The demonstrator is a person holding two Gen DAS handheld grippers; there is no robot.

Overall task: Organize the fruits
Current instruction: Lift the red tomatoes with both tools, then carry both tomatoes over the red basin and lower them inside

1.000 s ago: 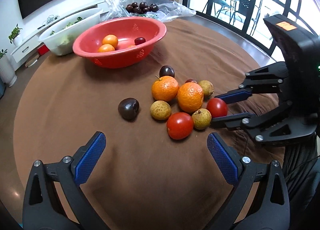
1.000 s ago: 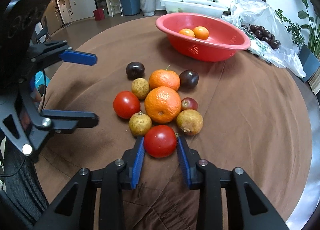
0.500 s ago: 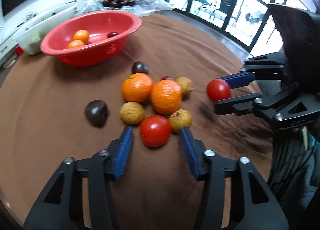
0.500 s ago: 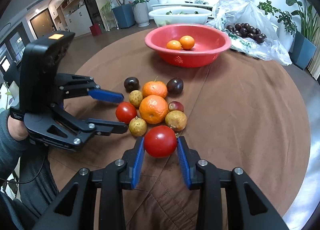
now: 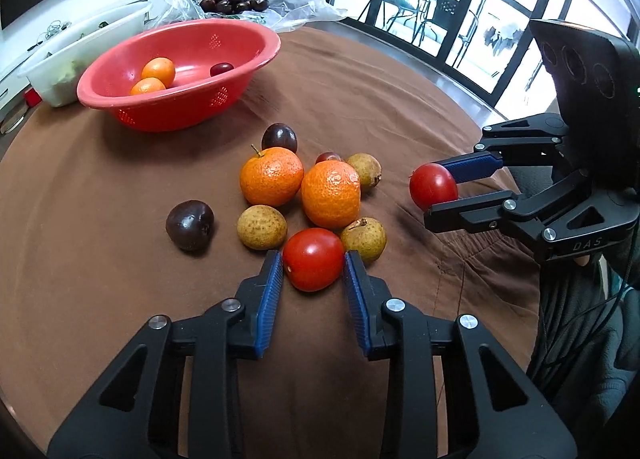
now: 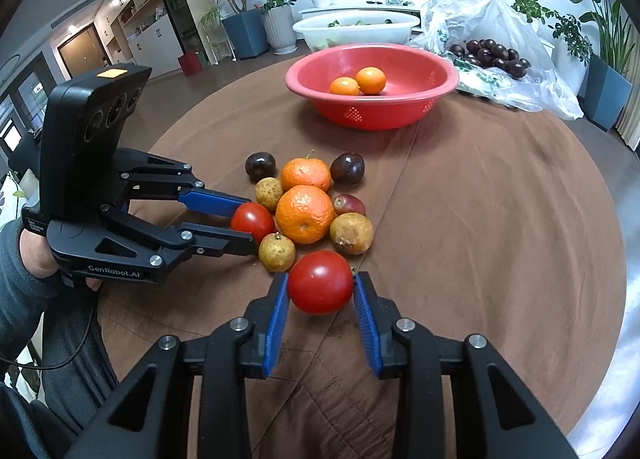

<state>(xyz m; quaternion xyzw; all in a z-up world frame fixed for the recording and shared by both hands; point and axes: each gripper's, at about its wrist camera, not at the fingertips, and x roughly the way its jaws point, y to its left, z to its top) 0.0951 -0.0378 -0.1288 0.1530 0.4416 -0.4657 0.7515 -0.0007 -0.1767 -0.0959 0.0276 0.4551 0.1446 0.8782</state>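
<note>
- Round table w/ brown cloth (image 5: 120, 259); a cluster of loose fruit sits mid-table.
- Left gripper (image 5: 314, 265): jaws closing on a red tomato (image 5: 313, 258), blue pads touching both its sides. It rests on the cloth at the cluster's near edge.
- Right gripper (image 6: 320, 286): clamped on a second tomato (image 6: 320, 282), held clear of the cloth, just beside the cluster.
- Cluster: two oranges (image 5: 271, 176), brownish speckled fruits (image 5: 261, 227), dark plums (image 5: 189, 224).
- Red bowl (image 5: 224, 99) farther back, well apart from the cluster; holds two small oranges (image 5: 159, 71) & one plum.
- Clear bag (image 6: 532, 95) of plums beyond the bowl.
</note>
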